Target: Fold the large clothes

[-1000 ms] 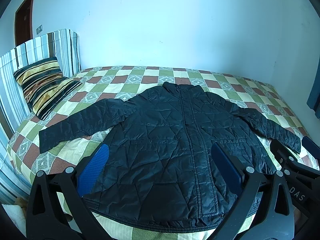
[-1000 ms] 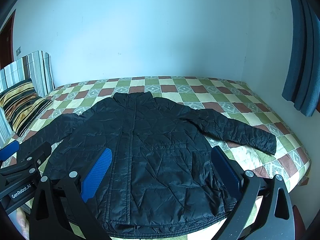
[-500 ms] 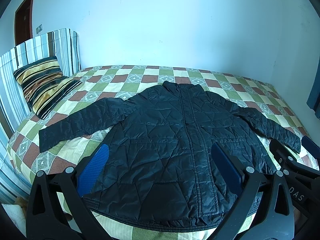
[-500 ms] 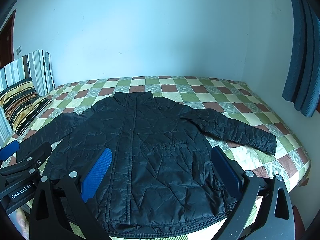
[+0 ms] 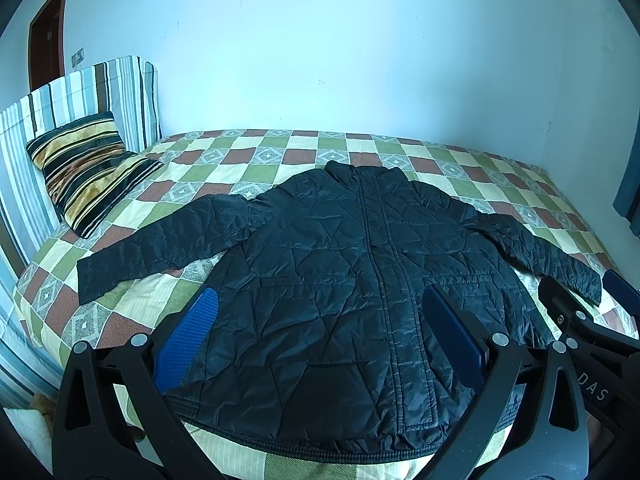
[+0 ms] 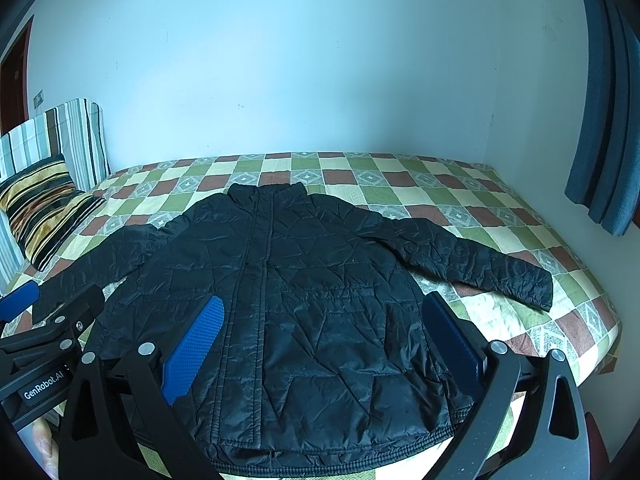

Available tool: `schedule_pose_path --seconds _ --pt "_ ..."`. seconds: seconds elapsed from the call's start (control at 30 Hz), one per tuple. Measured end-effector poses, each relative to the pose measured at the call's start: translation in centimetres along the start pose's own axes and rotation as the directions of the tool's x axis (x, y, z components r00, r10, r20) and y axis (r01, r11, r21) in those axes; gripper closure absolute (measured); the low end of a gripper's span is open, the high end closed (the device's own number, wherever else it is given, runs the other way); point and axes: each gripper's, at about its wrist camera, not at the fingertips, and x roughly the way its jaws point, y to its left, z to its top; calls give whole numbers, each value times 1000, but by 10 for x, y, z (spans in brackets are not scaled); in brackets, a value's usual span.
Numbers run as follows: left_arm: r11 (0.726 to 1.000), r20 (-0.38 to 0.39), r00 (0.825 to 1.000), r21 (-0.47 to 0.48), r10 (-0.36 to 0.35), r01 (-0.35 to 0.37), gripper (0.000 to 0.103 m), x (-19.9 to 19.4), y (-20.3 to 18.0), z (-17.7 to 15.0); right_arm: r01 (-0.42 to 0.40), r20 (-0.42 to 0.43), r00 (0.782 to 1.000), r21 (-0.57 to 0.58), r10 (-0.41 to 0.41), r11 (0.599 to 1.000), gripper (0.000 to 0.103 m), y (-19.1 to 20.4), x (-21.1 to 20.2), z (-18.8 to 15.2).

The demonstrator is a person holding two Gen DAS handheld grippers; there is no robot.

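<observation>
A black quilted jacket [image 5: 340,272] lies flat and front up on the checked bedspread [image 5: 280,152], zip closed, collar towards the far wall, both sleeves spread out sideways. It also shows in the right wrist view [image 6: 304,292]. My left gripper [image 5: 320,332] is open and empty, held above the jacket's hem near the bed's front edge. My right gripper [image 6: 324,336] is open and empty, beside it to the right, also above the hem. Each gripper shows at the edge of the other's view.
A striped pillow [image 5: 88,176] leans on a striped headboard [image 5: 80,104] at the left. A pale wall stands behind the bed. A blue curtain [image 6: 608,120] hangs at the right. A brown door [image 5: 46,40] is at the far left.
</observation>
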Motion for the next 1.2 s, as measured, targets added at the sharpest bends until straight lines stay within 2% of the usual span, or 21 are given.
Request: schedule_pose_path --seconds 1.2 --pt "1000 -10 1000 -1 2 -2 2 2 8 -1 0 -2 1000 -10 0 1000 5 6 1 1"
